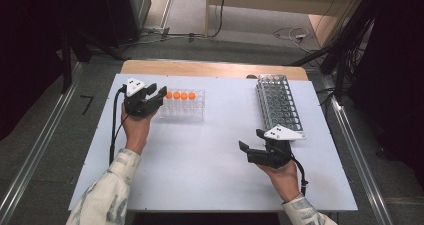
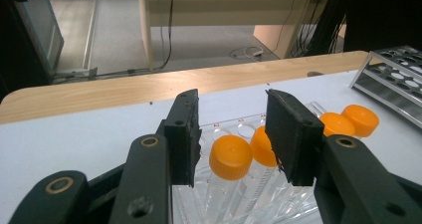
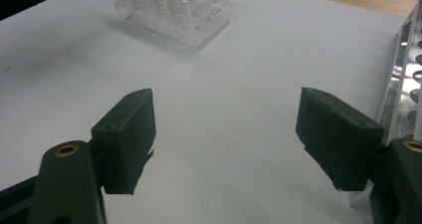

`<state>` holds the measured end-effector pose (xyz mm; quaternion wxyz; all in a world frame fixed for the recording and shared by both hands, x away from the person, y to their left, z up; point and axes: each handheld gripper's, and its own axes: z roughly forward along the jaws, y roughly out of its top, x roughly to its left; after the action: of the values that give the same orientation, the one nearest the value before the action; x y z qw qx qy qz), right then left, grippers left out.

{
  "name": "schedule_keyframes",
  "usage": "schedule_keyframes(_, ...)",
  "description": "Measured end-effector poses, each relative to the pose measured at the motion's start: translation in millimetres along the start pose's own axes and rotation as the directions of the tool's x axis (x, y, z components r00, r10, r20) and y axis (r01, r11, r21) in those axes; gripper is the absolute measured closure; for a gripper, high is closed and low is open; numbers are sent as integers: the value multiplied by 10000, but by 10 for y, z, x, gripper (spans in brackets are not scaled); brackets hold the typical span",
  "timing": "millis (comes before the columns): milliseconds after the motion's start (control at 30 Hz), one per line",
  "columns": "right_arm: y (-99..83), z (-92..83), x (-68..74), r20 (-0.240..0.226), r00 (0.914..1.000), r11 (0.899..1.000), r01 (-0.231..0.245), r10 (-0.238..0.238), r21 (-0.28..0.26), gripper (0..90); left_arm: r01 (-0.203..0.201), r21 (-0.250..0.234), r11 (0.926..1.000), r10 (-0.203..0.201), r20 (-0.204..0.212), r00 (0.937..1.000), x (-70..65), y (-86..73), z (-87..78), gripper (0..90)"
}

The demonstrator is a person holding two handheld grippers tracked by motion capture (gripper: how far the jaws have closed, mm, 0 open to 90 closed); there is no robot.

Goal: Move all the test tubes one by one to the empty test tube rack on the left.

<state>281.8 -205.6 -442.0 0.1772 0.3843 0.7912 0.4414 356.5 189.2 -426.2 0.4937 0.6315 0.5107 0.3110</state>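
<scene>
**Left gripper over the capped tubes**

Four orange-capped tubes stand in a clear rack at the table's far left. The left gripper hovers there, jaws apart around the nearest cap, gripping nothing. The right gripper gapes empty beside a metal rack.

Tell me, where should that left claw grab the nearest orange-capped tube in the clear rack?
Probably by the orange cap, coming down from above. The tube stands upright in the clear rack with neighbours close beside it, so the cap is the part standing free. The left gripper already hangs open with a jaw on either side of that cap, not touching it.
</scene>
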Motion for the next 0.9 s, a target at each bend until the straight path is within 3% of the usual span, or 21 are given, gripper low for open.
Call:
schedule_keyframes(233, 0, -7, -16, 42, 10000, 10000, -13, 13, -57, 224, 190, -66, 9998, -189, 68, 9998, -1, 26, -90, 490)
schedule_keyframes(533, -8, -18, -85, 275, 9995, 9998, -171, 174, -87, 224, 668, -44, 9978, -667, 340, 9972, -31, -114, -308, 365)
schedule_keyframes(900, -40, -57, -223, 721, 9967, 9993, -356, 366, -144, 223, 522, 59, 9986, -525, 772, 9956, -167, -377, -572, 279)
